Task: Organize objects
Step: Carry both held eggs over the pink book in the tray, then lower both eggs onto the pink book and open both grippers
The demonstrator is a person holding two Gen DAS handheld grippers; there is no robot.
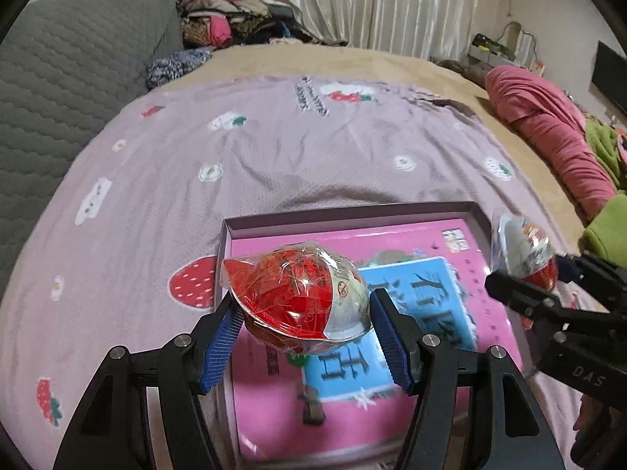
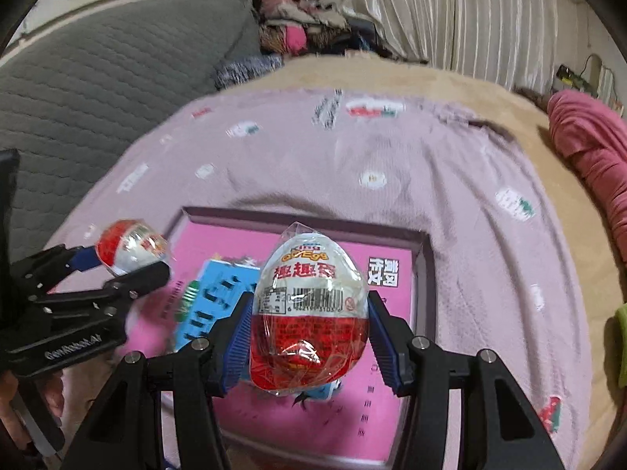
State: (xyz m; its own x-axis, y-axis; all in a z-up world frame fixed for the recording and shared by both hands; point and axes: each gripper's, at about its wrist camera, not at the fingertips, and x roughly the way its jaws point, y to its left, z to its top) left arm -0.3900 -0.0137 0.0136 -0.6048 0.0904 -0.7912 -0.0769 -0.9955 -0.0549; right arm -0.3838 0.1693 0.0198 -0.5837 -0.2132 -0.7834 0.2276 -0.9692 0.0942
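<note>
My left gripper (image 1: 303, 309) is shut on a red-and-white wrapped toy egg (image 1: 298, 293) lying sideways between its blue pads. It hangs above a shallow open box (image 1: 352, 211) that holds a pink book (image 1: 392, 243) with a blue book (image 1: 423, 286) on top. My right gripper (image 2: 309, 313) is shut on a second toy egg (image 2: 309, 286), held upright over the same box (image 2: 305, 223). Each gripper shows in the other's view, the right gripper (image 1: 537, 270) at the right and the left gripper (image 2: 117, 262) at the left, both with their eggs.
The box lies on a purple strawberry-print sheet (image 1: 274, 149) spread over a tan bed. A grey quilted headboard (image 1: 78, 78) stands at the left, a clothes pile (image 1: 227, 15) at the back and a rolled pink blanket (image 1: 548, 129) at the right. A green sleeve (image 1: 607, 235) shows at the right.
</note>
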